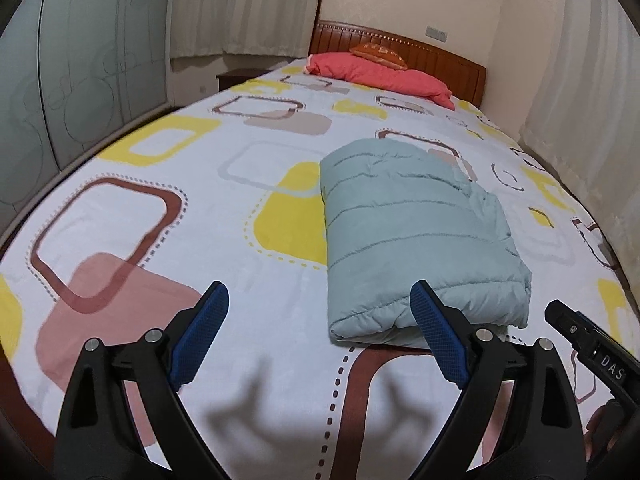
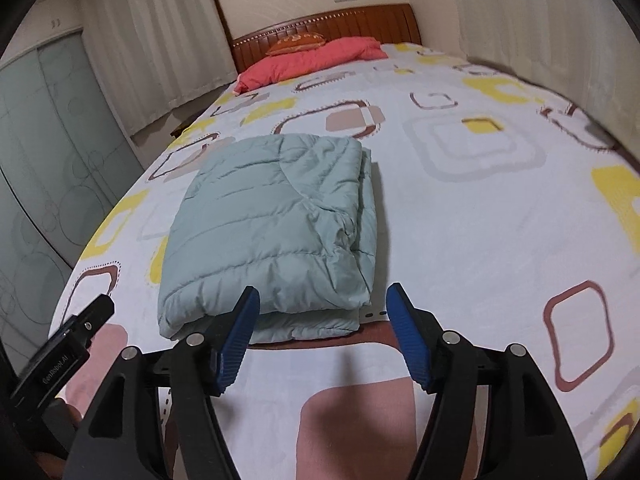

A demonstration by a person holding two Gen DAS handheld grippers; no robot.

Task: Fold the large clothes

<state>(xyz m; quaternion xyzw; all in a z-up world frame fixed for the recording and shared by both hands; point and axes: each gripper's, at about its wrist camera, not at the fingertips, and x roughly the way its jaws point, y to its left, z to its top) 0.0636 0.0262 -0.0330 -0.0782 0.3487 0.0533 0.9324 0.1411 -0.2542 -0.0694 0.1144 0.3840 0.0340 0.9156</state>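
Folded jacket lay loose near the foot edge of the bed, both claws clear of it.

The bed [image 1: 168, 240] carried a pale green padded jacket [image 1: 416, 240] folded into a thick bundle near the foot edge, well apart from the red pillow [image 1: 384, 76] at the headboard end. Its puffy layers looked springy, so the fold could have slumped or sprung open if left unpressed, most likely along the loose, layered side edge. The left gripper [image 1: 320, 336] stood spread wide and empty; the right gripper [image 2: 324, 332] was also spread, pinching nothing. Either one, dipping low, could have snagged the bundle's near edge and dragged it undone.
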